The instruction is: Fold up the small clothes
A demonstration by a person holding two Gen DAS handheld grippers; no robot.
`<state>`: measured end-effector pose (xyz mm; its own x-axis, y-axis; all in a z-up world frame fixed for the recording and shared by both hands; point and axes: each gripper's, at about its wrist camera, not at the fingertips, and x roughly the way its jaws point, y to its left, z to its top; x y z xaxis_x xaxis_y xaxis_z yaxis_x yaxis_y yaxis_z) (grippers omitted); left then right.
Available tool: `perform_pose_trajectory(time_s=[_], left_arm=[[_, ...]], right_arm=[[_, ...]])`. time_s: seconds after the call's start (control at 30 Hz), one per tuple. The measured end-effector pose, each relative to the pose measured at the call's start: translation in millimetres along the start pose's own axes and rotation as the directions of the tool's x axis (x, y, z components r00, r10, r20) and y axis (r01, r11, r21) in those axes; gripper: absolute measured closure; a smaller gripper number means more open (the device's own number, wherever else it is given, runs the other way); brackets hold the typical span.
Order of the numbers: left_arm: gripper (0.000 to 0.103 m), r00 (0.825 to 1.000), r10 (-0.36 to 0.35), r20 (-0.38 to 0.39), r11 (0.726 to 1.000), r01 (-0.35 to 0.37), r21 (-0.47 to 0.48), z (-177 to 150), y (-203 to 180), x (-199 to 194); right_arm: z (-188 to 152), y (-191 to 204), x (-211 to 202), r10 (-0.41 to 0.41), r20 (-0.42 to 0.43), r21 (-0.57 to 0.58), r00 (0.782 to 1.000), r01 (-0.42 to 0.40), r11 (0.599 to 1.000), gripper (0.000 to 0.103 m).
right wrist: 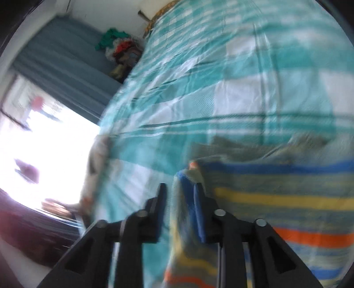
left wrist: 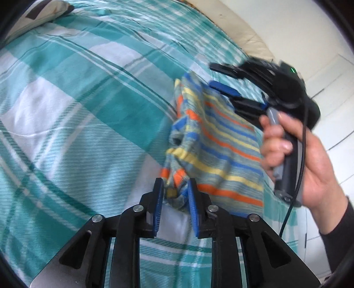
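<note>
Two grippers are seen gripping one striped garment (left wrist: 212,141) above a bed covered by a teal and white checked sheet (left wrist: 77,99). In the left wrist view, a pillow (left wrist: 33,15) is shown at about 11 o'clock, at the far edge of the sheet. The left gripper (left wrist: 176,188) is found at 6 o'clock, its blue-padded fingers (left wrist: 158,206) narrowed on a bunched corner of the garment, which is pinched between them. From there the garment is stretched up toward 2 o'clock, its blue, yellow, orange and grey stripes lifted off the sheet and partly blurred. At 2 o'clock the right gripper (left wrist: 218,76) is seen, held in the right hand (left wrist: 294,155) at 3 o'clock, with a black cable (left wrist: 296,177) hung beside the handle; its lower blue finger lies against the garment's upper edge, though the grip itself is blurred in this view. In the right wrist view, a bright window (right wrist: 39,144) is shown at 9 o'clock, a grey curtain (right wrist: 66,66) at 10 o'clock, and a heap of coloured clothes (right wrist: 119,51) at 11 o'clock beside the bed. The right gripper (right wrist: 180,188) is placed at 6 o'clock, its fingers narrowed on a fold of the garment (right wrist: 276,199), which is spread toward 4 o'clock over the sheet (right wrist: 221,77).
</note>
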<state>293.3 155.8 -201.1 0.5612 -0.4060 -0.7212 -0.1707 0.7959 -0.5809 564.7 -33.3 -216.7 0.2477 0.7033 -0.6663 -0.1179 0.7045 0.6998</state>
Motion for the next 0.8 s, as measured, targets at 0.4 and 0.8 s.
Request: perform_pose_trajectory(time_s=[0.4,0.8], left_arm=[[0.08,0.995,-0.093,-0.024,0.937,0.096,0.336,40,-74,12],[0.042,0.995,0.068,-0.079,0.912,-0.03,0.41,34,-52,16]], right_arm=[[-95,-16,-152,-0.222,0.135,-0.38,0.966,0.257,0.889,0.07],[-166,-14,-116,-0.271,0.034,-0.478,0.962,0.254,0.841,0.08]])
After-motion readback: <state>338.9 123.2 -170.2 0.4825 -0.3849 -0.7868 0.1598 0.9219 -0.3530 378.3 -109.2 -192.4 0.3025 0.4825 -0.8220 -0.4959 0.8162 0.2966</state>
